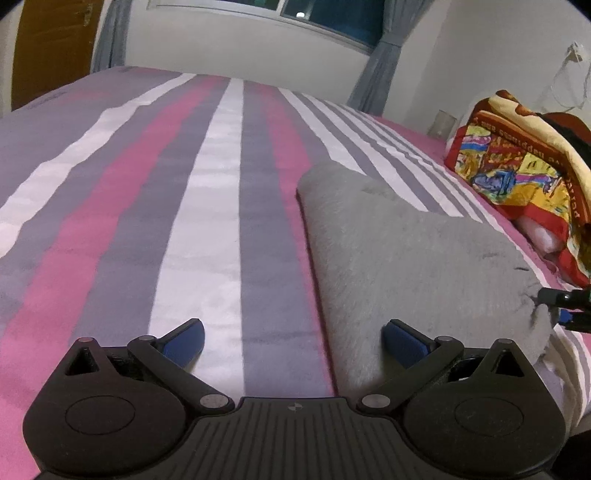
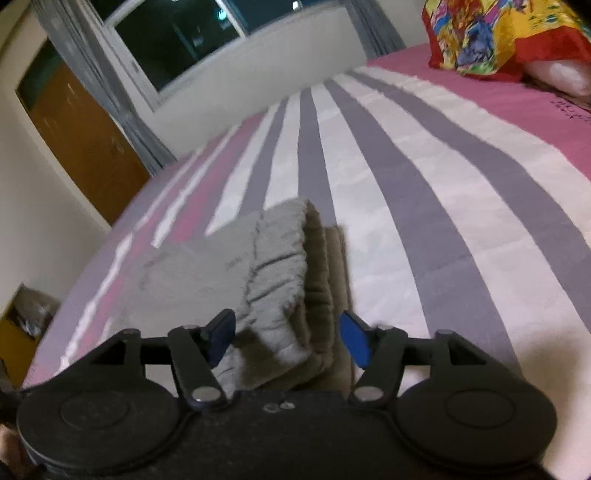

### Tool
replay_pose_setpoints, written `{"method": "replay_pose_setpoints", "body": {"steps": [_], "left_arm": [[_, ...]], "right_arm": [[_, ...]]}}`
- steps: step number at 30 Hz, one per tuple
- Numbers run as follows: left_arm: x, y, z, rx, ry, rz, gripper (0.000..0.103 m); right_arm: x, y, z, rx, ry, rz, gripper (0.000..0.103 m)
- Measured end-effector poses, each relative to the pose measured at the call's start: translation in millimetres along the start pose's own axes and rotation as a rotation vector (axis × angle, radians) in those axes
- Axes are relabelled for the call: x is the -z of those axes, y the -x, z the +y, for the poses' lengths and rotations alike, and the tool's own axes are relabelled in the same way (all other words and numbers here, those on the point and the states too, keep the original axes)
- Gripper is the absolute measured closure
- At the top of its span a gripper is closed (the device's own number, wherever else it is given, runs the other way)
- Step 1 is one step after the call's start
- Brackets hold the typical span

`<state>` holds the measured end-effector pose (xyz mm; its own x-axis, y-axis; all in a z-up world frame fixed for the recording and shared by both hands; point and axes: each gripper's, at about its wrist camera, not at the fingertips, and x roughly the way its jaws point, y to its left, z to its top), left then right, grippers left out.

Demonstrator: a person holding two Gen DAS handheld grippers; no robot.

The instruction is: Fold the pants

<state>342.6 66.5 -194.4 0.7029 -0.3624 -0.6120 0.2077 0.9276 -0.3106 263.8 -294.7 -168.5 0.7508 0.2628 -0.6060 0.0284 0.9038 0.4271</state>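
Grey fleece pants point(image 1: 406, 251) lie folded lengthwise on a striped bed sheet point(image 1: 214, 221). In the left wrist view my left gripper point(image 1: 293, 338) is open and empty, low over the sheet, with its right finger at the pants' near left edge. My right gripper shows at the far right edge of that view point(image 1: 557, 306), at the pants' gathered waistband end. In the right wrist view my right gripper point(image 2: 286, 339) is open, with the ribbed waistband point(image 2: 284, 273) between its jaws, which stand apart from the cloth.
A colourful red and yellow blanket point(image 1: 517, 166) sits at the bed's right side, also in the right wrist view point(image 2: 498, 33). A window with curtains point(image 2: 177, 48) and a brown door point(image 2: 85, 144) are behind the bed.
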Motion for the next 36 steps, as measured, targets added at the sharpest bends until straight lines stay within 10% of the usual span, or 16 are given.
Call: {"method": "replay_pose_setpoints", "body": {"steps": [15,25,31,36], "left_arm": [[-16.8,-25.4,-0.6,0.117,-0.074,0.045,0.000],[-27.4,-63.0,24.1,0.639,0.105,0.213,0.000],[-18.7,-81.7,37.5,0.780,0.203,0.219,0.002],[-16.6,-111.9,41.2,0.848,0.272,0.266,0.041]], "right_arm": [[-1.7,-25.3,-55.7,-0.226,-0.231,0.117,0.029],[-7.7,-33.2,-83.0,-0.384,-0.275,0.170,0.043],[-11.1,-41.2,-94.4,-0.490,-0.314,0.204,0.040],[-11.8,-55.2,-99.9,-0.550,-0.336,0.206,0.046]]}}
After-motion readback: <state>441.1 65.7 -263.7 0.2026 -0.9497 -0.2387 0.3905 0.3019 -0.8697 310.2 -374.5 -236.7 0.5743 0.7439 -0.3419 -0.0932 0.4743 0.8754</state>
